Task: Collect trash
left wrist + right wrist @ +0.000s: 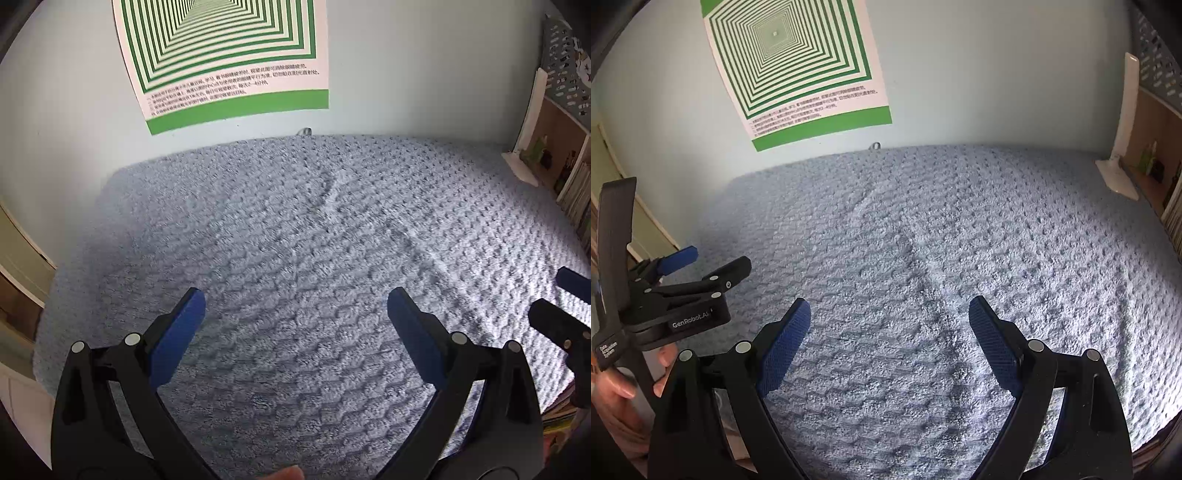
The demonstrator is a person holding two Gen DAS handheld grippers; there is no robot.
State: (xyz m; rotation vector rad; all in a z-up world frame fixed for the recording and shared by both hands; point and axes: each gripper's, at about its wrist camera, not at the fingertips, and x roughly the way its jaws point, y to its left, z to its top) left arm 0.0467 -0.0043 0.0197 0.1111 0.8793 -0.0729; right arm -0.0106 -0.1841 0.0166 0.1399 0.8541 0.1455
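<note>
A blue towel (295, 240) spreads ahead of both empty, wide-open grippers, left gripper (295, 314) and right gripper (889, 321), below a green poster (798, 70).

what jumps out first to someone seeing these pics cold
The green-and-white concentric-square poster on the pale wall, above the far edge of the bed, catches the eye first. Below it the blue-grey textured blanket fills most of both views, with no trash visible on it. In the foreground the left gripper and right gripper hang over it, blue pads wide apart and empty.
</note>
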